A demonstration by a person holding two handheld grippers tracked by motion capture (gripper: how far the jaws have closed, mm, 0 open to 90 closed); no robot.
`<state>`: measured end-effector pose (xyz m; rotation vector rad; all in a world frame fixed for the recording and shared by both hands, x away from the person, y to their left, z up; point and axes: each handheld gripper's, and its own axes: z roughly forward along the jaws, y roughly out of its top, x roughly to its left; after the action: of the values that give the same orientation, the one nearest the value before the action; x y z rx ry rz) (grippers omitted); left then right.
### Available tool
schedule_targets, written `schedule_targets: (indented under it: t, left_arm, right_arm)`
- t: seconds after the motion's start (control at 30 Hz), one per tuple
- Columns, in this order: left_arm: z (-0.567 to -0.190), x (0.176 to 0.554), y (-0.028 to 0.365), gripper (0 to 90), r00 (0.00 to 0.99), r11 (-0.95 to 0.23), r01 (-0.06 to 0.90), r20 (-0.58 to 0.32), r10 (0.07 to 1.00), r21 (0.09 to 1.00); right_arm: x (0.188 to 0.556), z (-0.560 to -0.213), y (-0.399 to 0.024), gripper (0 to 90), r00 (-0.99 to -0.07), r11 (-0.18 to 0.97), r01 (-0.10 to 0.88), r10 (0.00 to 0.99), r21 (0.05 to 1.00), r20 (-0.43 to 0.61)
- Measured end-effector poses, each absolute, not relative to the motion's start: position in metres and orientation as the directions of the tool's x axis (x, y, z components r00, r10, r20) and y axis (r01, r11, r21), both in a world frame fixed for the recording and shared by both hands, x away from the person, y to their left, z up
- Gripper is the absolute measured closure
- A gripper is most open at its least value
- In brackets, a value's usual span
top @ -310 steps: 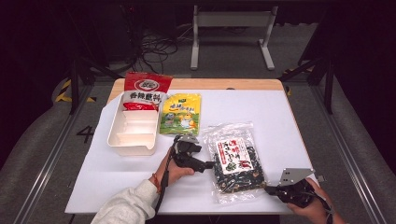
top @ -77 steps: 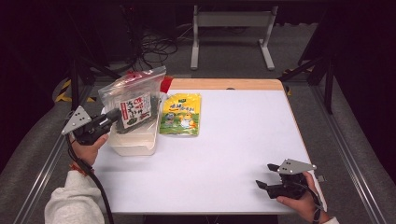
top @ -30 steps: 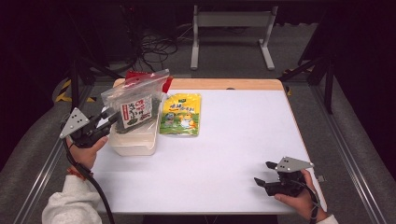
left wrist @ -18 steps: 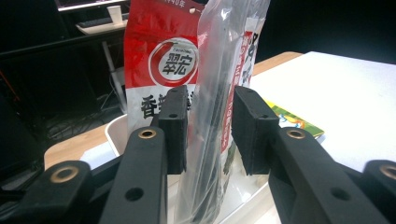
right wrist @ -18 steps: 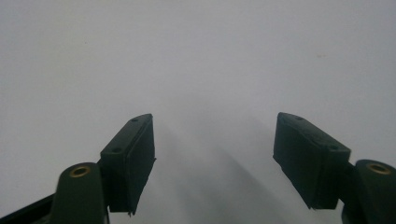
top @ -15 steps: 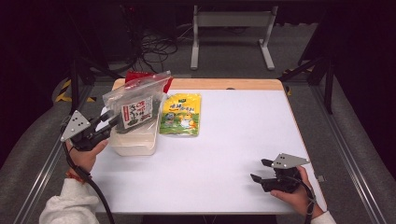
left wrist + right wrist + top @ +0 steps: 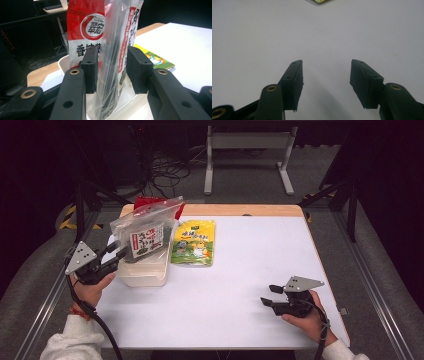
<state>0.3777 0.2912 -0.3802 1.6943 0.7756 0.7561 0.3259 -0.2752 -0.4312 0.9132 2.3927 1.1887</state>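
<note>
High view gave us the white table (image 7: pixel 225 310) with the left gripper (image 7: pixel 116 254) at its left edge, its jaws set around the lower edge of a clear zip bag (image 7: pixel 145 232) that stood upright in a white tray (image 7: pixel 145 272); a white label with red and black characters faced us on the bag, too small for us to read; dark, leafy contents showed through the plastic. Behind the bag we saw a red packet (image 7: pixel 150 202), and just right of the tray a yellow-green packet (image 7: pixel 194 242) lay flat on the table, printed with a cartoon figure and small yellow writing we could not make out.

Left gripper view put the bag (image 7: pixel 115 62) between the two black pads; we saw the jaws partly open and just having eased wider, a gap showing at each side, so they did not press the plastic; red characters ran down a strip on the bag's label; the red packet (image 7: pixel 85 32) behind carried a white roundel reading 翠宏 and large black characters beneath.

Right gripper (image 7: pixel 272 296) hovered well apart near the table's front right; its jaws stood partly open, having just been narrowing, with nothing between them over bare table (image 7: pixel 324 37).
</note>
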Motion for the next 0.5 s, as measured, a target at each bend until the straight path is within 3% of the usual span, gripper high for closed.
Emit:
schedule_targets:
  t: [0.13, 0.3, 0.5]
  left_arm:
    - [-0.38, 0.375, 0.293, 60.7, 0.577, -0.205, 0.124, 0.097, 0.811, 0.971]
    - [-0.38, 0.37, 0.293, 59.4, 0.579, -0.195, 0.123, 0.089, 0.81, 0.973]
    - [-0.377, 0.361, 0.291, 57.3, 0.578, -0.209, 0.114, 0.106, 0.809, 0.971]
  right_arm:
    - [0.336, -0.429, -0.262, 49.2, -0.756, 0.454, 0.392, 0.655, 0.8, -0.001]
    - [0.359, -0.43, -0.234, 61.4, -0.788, 0.475, 0.378, 0.616, 0.795, 0.007]
    - [0.389, -0.434, -0.206, 57.1, -0.774, 0.456, 0.411, 0.633, 0.789, 0.037]
